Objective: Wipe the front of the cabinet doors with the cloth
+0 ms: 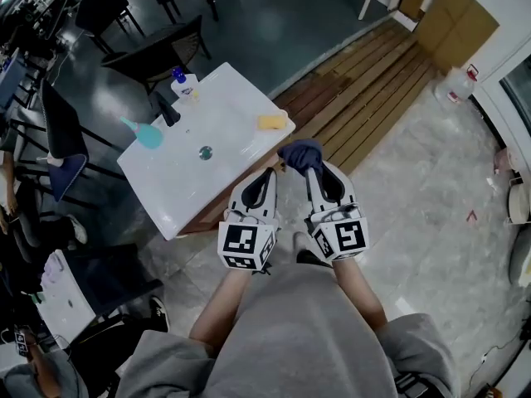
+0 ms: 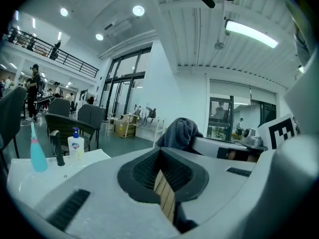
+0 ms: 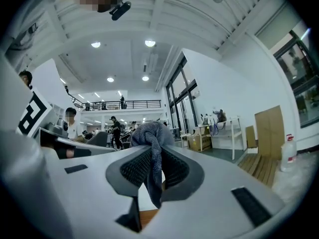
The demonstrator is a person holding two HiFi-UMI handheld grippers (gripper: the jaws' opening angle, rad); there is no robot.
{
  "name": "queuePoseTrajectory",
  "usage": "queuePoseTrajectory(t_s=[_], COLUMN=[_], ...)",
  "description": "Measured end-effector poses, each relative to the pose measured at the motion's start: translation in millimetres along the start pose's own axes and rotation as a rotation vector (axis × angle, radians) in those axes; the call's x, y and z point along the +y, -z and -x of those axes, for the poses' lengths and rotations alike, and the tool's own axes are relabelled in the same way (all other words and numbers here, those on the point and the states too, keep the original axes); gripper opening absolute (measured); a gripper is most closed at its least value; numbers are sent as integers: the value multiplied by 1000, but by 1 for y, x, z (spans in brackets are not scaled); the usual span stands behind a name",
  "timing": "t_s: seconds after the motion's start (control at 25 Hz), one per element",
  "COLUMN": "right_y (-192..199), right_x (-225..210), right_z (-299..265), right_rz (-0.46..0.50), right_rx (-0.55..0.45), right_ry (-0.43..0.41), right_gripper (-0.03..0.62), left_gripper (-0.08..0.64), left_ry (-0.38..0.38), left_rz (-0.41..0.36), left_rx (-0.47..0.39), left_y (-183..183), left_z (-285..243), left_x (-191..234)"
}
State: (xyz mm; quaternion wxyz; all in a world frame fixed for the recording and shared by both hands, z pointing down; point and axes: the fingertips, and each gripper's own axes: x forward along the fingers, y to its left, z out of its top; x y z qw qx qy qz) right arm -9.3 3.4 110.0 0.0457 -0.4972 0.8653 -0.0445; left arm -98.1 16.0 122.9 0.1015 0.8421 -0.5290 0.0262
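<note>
A dark blue cloth (image 1: 300,154) bunches above the tips of my right gripper (image 1: 309,172), which is shut on it. In the right gripper view the cloth (image 3: 149,133) hangs down between the closed jaws of the right gripper (image 3: 152,151). Close beside it, my left gripper (image 1: 270,172) is shut with nothing in it. In the left gripper view the cloth (image 2: 180,133) shows just past the tips of the left gripper (image 2: 160,152). Both grippers hover over the near corner of a white table (image 1: 178,193). No cabinet doors are in view.
On the table lie a yellow sponge (image 1: 272,122), a soap bottle (image 1: 184,85), a teal bottle (image 1: 148,135) and a small round object (image 1: 205,152). Dark chairs (image 1: 158,52) stand beyond it. Wooden decking (image 1: 373,81) runs to the right, towards a cardboard box (image 1: 452,19).
</note>
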Motion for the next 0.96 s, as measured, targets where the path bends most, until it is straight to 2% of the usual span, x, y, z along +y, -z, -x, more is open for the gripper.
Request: queuePoseTrajectory(t_s=[0.28,0.6,0.96], right_y=[-38,-43,-38], right_x=[18,39,60], right_z=[-5,-7,-9], right_rz=[53,80,99], right_rx=[-70,-84,-78], right_ry=[-28,-62,-80], right_gripper=[54,54,54], left_gripper=[6,6,6], left_ry=[-2,-11,-19], left_rz=[-76,-78,-45], left_rx=[-79,-118,-141], left_y=[-38,-47,-43], left_z=[18,29,47], left_x=[6,21,40])
